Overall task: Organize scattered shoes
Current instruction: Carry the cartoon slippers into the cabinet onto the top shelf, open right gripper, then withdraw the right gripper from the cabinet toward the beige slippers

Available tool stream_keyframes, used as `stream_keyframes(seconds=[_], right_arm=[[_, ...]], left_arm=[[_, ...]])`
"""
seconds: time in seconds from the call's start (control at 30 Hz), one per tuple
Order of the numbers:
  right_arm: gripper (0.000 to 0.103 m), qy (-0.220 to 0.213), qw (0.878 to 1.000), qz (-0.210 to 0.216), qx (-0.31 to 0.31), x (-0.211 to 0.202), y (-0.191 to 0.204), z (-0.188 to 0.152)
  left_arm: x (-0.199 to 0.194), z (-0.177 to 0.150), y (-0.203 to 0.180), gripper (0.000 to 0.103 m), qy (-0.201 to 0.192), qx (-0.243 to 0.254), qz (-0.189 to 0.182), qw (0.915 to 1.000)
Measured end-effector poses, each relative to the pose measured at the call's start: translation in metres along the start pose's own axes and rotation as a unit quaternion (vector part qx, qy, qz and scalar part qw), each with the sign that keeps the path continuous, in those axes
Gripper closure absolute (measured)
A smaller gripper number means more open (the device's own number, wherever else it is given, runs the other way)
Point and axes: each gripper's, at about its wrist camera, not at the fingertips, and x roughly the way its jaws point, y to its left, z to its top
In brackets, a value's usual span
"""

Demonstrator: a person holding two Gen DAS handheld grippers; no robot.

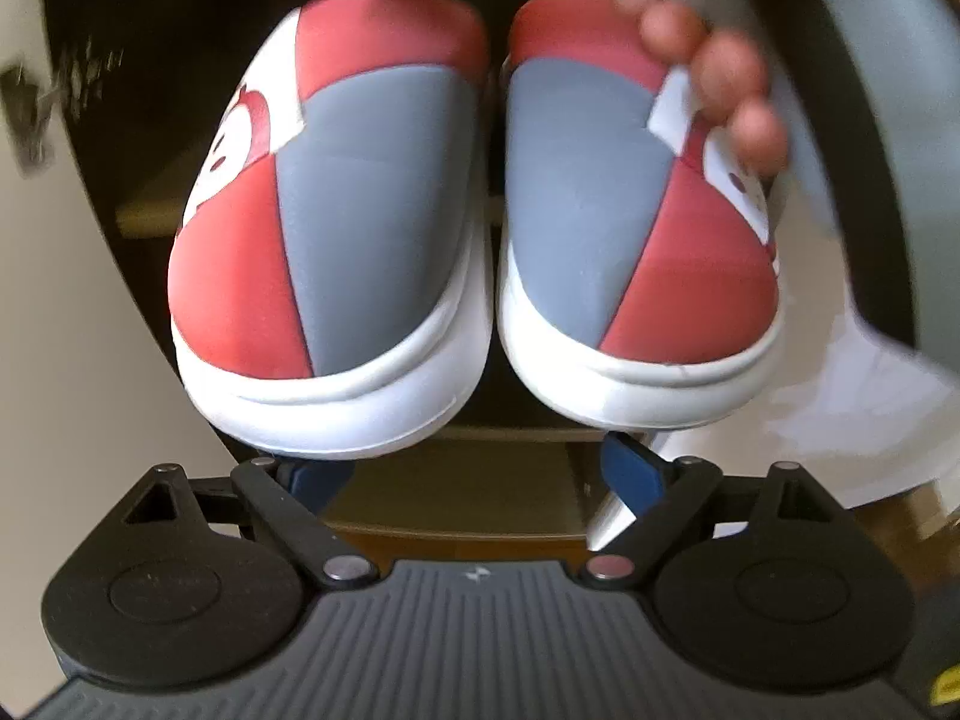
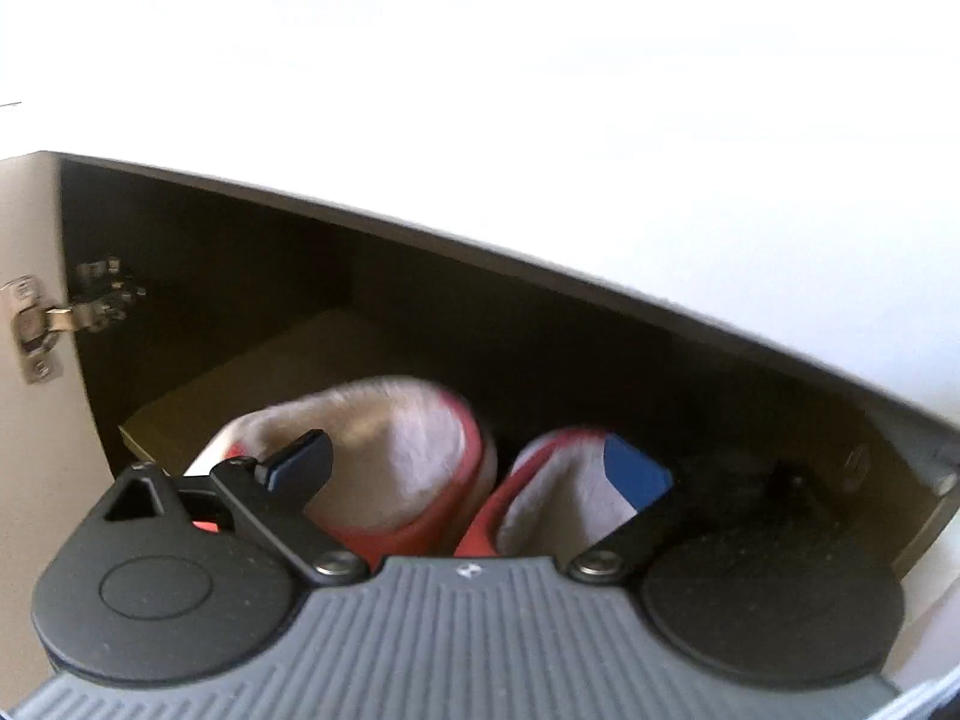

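Two slippers [image 2: 384,456] filling the cabinet shelf [image 2: 198,402] front; bare shelf behind.

A: The slippers [image 1: 336,222] at twelve o'clock?
B: Smooth matt uppers, white rubbery soles, fleecy lining [image 2: 390,450].
A: The hinge [image 2: 36,324] at nine?
B: Shiny metal, on a matt dark cabinet [image 2: 540,324].

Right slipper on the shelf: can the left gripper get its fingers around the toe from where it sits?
Probably yes. The left gripper is open just below the toe of the right slipper, nothing between them. A hand lies on its far side, away from the toe.
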Motion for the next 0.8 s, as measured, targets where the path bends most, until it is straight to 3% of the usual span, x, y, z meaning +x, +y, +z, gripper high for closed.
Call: stream_keyframes(seconds=[0.07,0.13,0.2,0.33,0.4,0.43,0.5,0.57,0.73,0.8], right_arm=[[0.007,-0.027,1.000,0.010,-0.007,-0.016,-0.008,-0.007],[0.007,-0.029,0.999,0.030,-0.014,-0.038,-0.019,-0.015],[0.012,-0.022,0.999,0.044,-0.012,-0.037,-0.019,-0.002],[0.031,0.053,0.994,0.085,0.036,-0.071,-0.032,-0.020],[0.050,0.104,0.988,0.098,0.064,-0.072,-0.039,-0.051],[0.054,0.133,0.982,0.104,0.082,-0.069,-0.042,-0.065],[0.071,0.200,0.965,0.120,0.117,-0.070,-0.048,-0.086],[0.079,0.222,0.959,0.127,0.124,-0.081,-0.061,-0.109],[0.080,0.226,0.955,0.122,0.152,-0.077,-0.065,-0.108],[0.080,0.223,0.955,0.121,0.153,-0.080,-0.068,-0.108]], left_arm=[[0.001,0.002,0.003,0.013,-0.002,0.015,0.002,0.9999],[0.002,0.005,0.007,0.013,-0.004,0.042,0.008,0.9991],[0.004,0.008,0.013,0.013,-0.002,0.051,0.003,0.9987],[0.010,0.010,0.021,0.013,0.015,0.078,-0.001,0.9968],[0.013,0.010,0.025,0.013,0.029,0.111,-0.003,0.9934],[0.014,0.010,0.026,0.013,0.032,0.117,-0.004,0.9926],[0.019,0.011,0.032,0.013,0.049,0.150,-0.010,0.9874],[0.021,0.012,0.034,0.013,0.058,0.167,-0.012,0.9842],[0.033,0.021,0.048,0.013,0.082,0.220,-0.010,0.9721],[0.037,0.030,0.054,0.013,0.083,0.222,-0.013,0.9714]])
